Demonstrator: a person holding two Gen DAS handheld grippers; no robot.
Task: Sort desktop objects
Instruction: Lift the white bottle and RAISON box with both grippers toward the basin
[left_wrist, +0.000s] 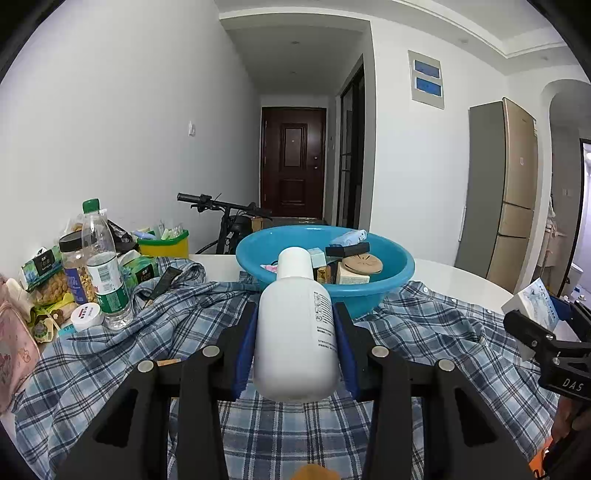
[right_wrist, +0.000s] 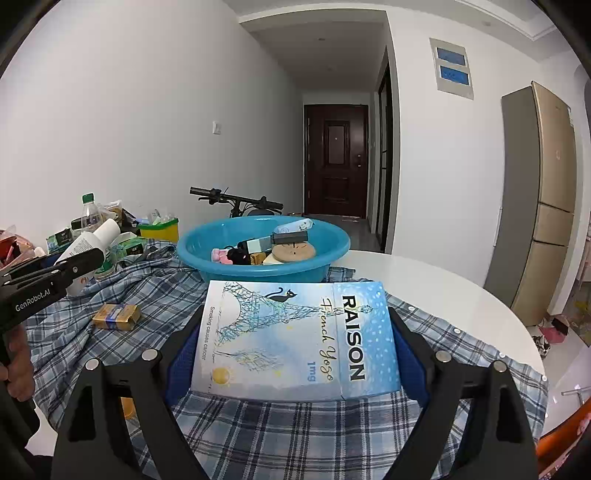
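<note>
My left gripper (left_wrist: 295, 310) is shut on a white plastic bottle (left_wrist: 291, 332), held off the plaid shirt (left_wrist: 184, 332) with its cap toward the blue basin (left_wrist: 369, 291). My right gripper (right_wrist: 295, 314) is shut on a flat blue RAISON cigarette box (right_wrist: 295, 339), its pads (right_wrist: 406, 343) pressing the box's sides. Each gripper shows in the other's view: the left gripper (right_wrist: 79, 251) with the bottle (right_wrist: 101, 232) at far left, the right gripper (left_wrist: 548, 314) with the box (left_wrist: 532, 299) at far right. The basin (right_wrist: 229, 269) holds several small boxes, a round wooden disc and a tube.
A gold pack (right_wrist: 116, 315) lies on the shirt (right_wrist: 314, 424). At the left stand a water bottle (left_wrist: 105, 273), a nut jar (left_wrist: 74, 269), snack bags and a yellow bin (left_wrist: 166, 243). The white table (left_wrist: 461, 280) curves away right. A bicycle stands behind.
</note>
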